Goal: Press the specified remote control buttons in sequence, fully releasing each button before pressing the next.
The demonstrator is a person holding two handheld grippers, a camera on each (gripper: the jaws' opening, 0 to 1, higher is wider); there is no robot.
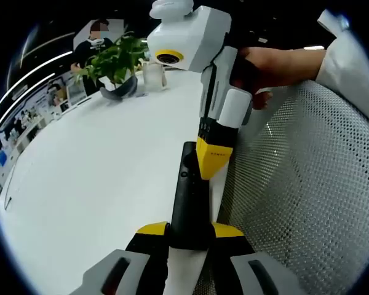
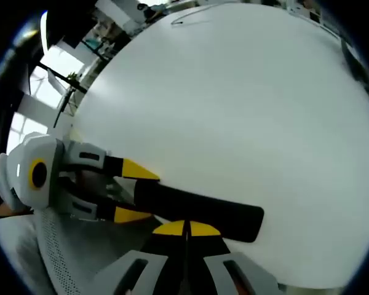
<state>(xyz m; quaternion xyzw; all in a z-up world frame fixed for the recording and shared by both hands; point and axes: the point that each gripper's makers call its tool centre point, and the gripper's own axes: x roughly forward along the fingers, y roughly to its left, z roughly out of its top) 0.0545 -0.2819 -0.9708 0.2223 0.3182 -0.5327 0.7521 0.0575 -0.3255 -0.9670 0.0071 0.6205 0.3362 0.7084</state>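
Observation:
A long black remote control [image 1: 187,190] lies lengthwise between the yellow-tipped jaws of my left gripper [image 1: 189,230], which is shut on its near end. My right gripper [image 1: 214,161] comes down from the upper right, jaws together, its yellow tip resting on the remote's upper face near a small button. In the right gripper view the remote [image 2: 200,212] stretches across just above my shut right gripper [image 2: 186,228]. The left gripper [image 2: 135,192] clamps the remote's left end there. The remote hangs over the edge of the white table [image 1: 98,178].
A potted green plant [image 1: 115,64] and a clear glass [image 1: 154,75] stand at the table's far end. A white mesh chair back [image 1: 307,184] is on the right. A hand in a white sleeve [image 1: 283,61] holds the right gripper. A person stands behind the plant.

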